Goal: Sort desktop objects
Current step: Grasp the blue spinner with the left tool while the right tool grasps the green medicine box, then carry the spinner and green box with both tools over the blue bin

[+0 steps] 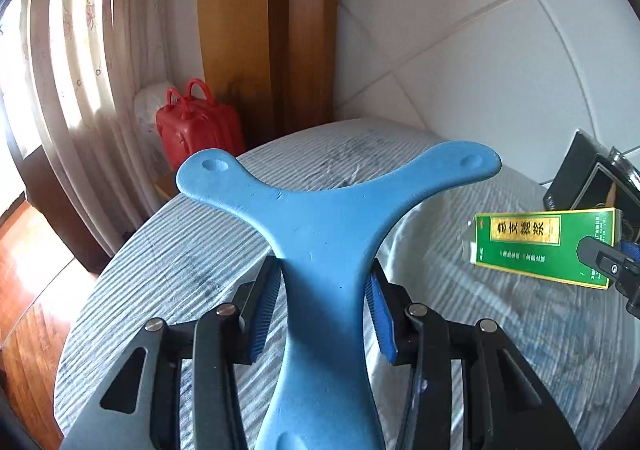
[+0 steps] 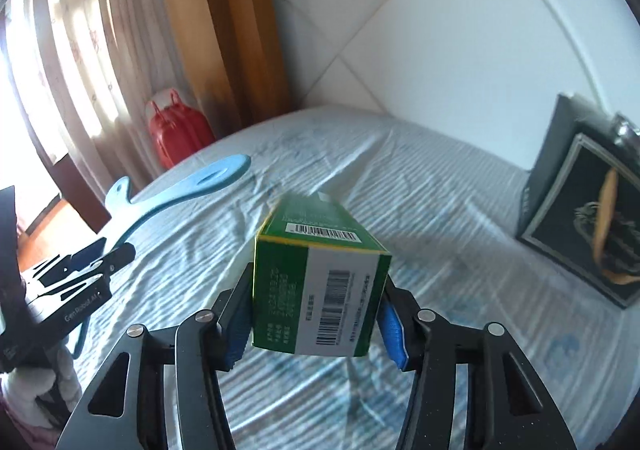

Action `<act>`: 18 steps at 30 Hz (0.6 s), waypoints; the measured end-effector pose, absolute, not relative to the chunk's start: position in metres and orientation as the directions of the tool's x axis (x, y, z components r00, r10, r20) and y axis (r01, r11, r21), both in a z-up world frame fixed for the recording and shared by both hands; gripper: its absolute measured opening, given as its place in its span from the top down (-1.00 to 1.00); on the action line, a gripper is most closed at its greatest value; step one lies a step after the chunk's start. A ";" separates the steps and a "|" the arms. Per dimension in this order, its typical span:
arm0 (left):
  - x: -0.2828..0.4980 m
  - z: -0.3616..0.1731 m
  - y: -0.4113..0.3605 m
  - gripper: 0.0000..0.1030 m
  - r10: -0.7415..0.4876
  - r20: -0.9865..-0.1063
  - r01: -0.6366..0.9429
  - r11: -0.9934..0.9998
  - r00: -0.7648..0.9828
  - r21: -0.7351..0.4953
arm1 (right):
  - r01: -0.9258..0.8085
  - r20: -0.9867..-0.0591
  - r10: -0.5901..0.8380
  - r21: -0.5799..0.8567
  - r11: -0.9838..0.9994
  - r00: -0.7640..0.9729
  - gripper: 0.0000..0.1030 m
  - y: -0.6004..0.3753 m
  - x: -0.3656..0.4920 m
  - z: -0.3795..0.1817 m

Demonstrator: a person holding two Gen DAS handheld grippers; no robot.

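The blue three-armed piece (image 1: 324, 234) looks like matt foam or soft plastic, finely grained, with small nicks and a dimple near each far tip. The green box (image 2: 320, 282) is printed cardboard with a slight sheen and a white barcode panel. The tablecloth (image 1: 192, 250) is thin striped cloth, creased and matt. The left gripper (image 1: 325, 290) and right gripper (image 2: 316, 314) have matt black links with bright metal pins and ribbed blue pads (image 1: 264, 314), probably rubber. The dark box (image 2: 592, 226) at far right seems to be glossy card. The red case (image 1: 196, 130) is shiny moulded plastic. The curtain (image 1: 80, 62) is sheer patterned fabric; the floor (image 1: 28, 290) is polished wood.
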State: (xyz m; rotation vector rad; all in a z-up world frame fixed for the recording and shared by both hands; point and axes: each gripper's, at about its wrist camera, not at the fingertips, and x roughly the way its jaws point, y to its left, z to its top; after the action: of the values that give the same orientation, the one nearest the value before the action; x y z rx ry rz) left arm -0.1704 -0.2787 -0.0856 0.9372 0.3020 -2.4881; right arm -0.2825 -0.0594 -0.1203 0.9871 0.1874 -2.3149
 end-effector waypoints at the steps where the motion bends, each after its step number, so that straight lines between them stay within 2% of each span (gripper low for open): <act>1: -0.163 -0.075 -0.271 0.18 -0.336 -0.656 0.479 -0.876 -0.675 -0.044 | 0.578 -0.684 -0.475 0.096 -0.811 -0.553 -0.01 -0.056 -0.276 -0.112; 11: -0.109 0.000 -0.218 0.18 -0.237 -0.548 0.319 -0.946 -0.802 -0.058 | 0.445 -0.556 -0.391 0.043 -0.895 -0.733 -0.01 0.004 -0.189 -0.029; 18: -0.087 0.043 -0.153 0.18 -0.081 -0.476 0.122 -0.991 -0.876 -0.056 | 0.270 -0.438 -0.245 0.005 -0.963 -0.865 -0.01 0.066 -0.117 0.026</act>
State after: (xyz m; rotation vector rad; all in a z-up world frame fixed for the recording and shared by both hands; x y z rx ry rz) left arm -0.0873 -0.1529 0.0428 0.7407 0.1283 -2.9423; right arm -0.1170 0.0662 0.0260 0.6465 0.0821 -2.7989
